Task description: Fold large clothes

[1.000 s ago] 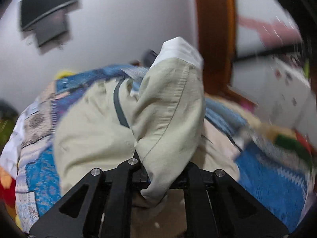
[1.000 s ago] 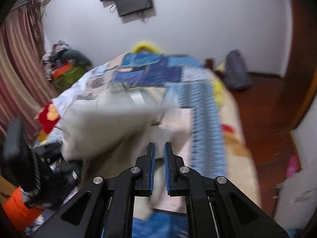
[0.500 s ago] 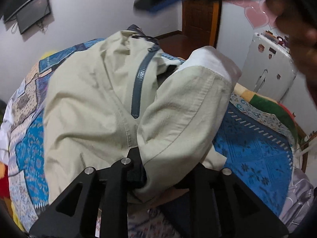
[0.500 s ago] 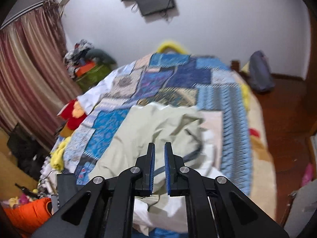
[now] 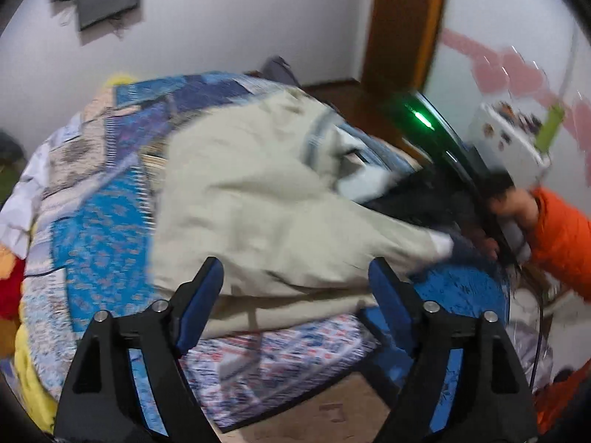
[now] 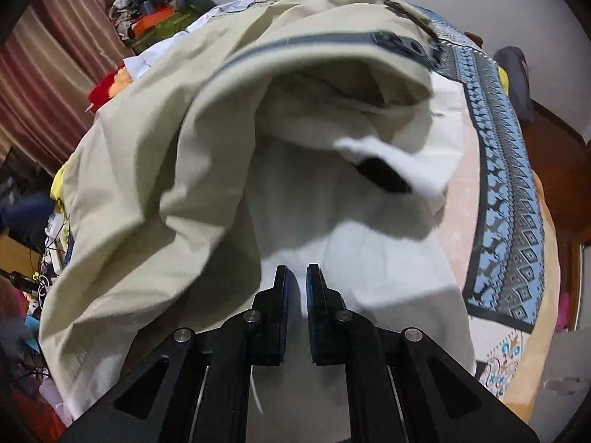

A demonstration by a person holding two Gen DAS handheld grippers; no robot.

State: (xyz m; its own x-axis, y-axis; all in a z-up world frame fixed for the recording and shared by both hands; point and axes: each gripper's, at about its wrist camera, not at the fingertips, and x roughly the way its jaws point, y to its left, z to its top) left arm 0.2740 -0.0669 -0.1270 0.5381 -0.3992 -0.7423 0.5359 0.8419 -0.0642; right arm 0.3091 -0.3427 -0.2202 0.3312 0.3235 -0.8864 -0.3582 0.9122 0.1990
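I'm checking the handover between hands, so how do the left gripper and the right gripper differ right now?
The left gripper has its fingers spread wide and still opening, with nothing pinched between them; the right gripper has its fingers shut together. The left one sits back from the beige zip-up jacket, while the right one points closely into the jacket's white lining. Both have black frames with blue pads.

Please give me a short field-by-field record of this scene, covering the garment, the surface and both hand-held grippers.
garment: beige jacket with grey zipper, white lining showing, lying crumpled
surface: bed with blue patchwork quilt
left hand-held gripper: jaws opening, nothing pinched, jacket below and beyond them
right hand-held gripper: shut, empty, close over the lining
person: orange sleeve at right of the left view
fold: not yet done
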